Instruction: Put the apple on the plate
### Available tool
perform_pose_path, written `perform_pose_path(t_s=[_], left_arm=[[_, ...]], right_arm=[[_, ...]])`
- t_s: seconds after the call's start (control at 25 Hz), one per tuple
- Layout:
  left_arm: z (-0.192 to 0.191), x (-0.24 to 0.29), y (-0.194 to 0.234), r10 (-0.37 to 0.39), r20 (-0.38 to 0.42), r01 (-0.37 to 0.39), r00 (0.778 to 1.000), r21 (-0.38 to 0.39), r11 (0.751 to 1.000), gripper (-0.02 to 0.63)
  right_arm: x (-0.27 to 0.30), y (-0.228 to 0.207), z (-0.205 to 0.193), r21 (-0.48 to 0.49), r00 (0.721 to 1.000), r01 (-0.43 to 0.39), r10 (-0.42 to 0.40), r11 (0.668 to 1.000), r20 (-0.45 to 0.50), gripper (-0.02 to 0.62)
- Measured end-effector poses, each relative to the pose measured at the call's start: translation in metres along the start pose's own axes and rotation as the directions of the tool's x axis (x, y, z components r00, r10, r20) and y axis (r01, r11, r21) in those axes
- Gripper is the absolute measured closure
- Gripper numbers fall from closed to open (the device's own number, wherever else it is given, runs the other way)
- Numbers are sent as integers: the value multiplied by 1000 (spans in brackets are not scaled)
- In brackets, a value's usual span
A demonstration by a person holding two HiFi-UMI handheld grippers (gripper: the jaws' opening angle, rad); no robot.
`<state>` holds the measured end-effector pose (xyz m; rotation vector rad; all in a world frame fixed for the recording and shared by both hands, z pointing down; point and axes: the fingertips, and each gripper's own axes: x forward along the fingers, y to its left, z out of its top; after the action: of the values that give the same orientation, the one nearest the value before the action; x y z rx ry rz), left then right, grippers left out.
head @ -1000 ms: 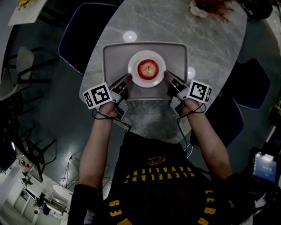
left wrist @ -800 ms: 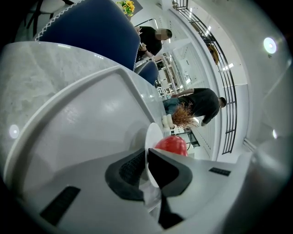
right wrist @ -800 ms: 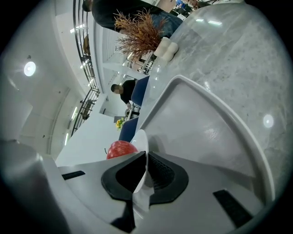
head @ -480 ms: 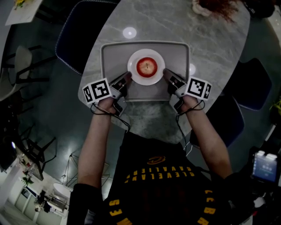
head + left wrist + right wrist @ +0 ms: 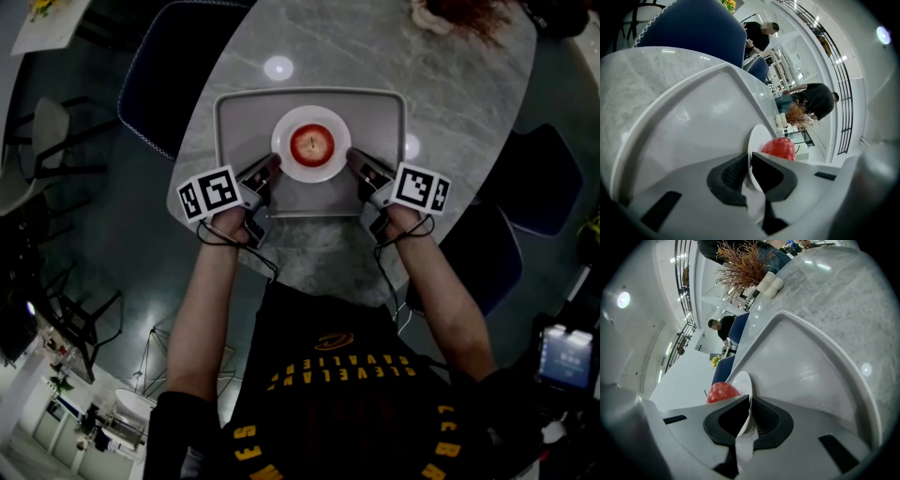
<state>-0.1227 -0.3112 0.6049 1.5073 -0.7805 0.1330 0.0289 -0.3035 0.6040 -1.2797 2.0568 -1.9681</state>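
Note:
A red apple (image 5: 312, 143) lies on a round white plate (image 5: 290, 161) over a grey tray (image 5: 246, 122). My left gripper (image 5: 273, 162) is shut on the plate's left rim. My right gripper (image 5: 352, 157) is shut on its right rim. In the left gripper view the plate's edge (image 5: 751, 151) sits between the dark pads (image 5: 733, 173), with the apple (image 5: 779, 147) just beyond. The right gripper view shows the plate's edge (image 5: 746, 387) pinched between the pads (image 5: 765, 417), and the apple (image 5: 722, 392) shows behind.
The tray lies on an oval marble table (image 5: 450, 84). A dried red plant (image 5: 459, 16) stands at the table's far end. Dark blue chairs (image 5: 173, 66) flank the table, one also on the right (image 5: 534, 178). Two people (image 5: 813, 98) show in the background.
Both grippers have carried the plate with the apple down and slightly away from me, toward the tray's middle. Their grips on the rim are unchanged.

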Motion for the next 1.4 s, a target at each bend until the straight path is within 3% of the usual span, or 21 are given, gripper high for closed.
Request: perform_pose_path(t_s=[0.2,0.36,0.56,0.64,0.76,0.88,1.0,1.28,1.4], left_arm=[[1,-4,2,76,11,-76,997,56,996,580],[6,-13,-2,119,40,-123,992,125,985,557],[2,-23,-20,106,83,-122,991,206,971,557],[3,-30,-24,141,129,-173,982,285,943,557],[4,-41,-38,192,215,-270,957,436,858,557],[-4,-54,-58,189,293,-324,937,532,782,557],[-20,-64,-79,166,349,-354,922,590,726,557],[-74,-87,-119,88,406,-350,909,634,689,562],[-102,-99,-140,45,418,-334,907,651,682,604]], right_arm=[[-1,-2,0,-89,996,82,-84,993,-16,568],[-8,1,4,-234,986,163,-168,959,-1,568],[-26,18,17,-381,981,192,-165,904,102,568],[-34,28,23,-459,978,196,-135,867,162,568],[-48,46,25,-568,974,197,-91,799,209,568],[-61,65,10,-659,982,150,-36,737,184,568],[-78,76,-11,-703,991,83,12,706,130,569],[-124,94,-45,-719,993,10,76,695,87,589],[-149,102,-57,-724,992,0,93,690,89,589]])
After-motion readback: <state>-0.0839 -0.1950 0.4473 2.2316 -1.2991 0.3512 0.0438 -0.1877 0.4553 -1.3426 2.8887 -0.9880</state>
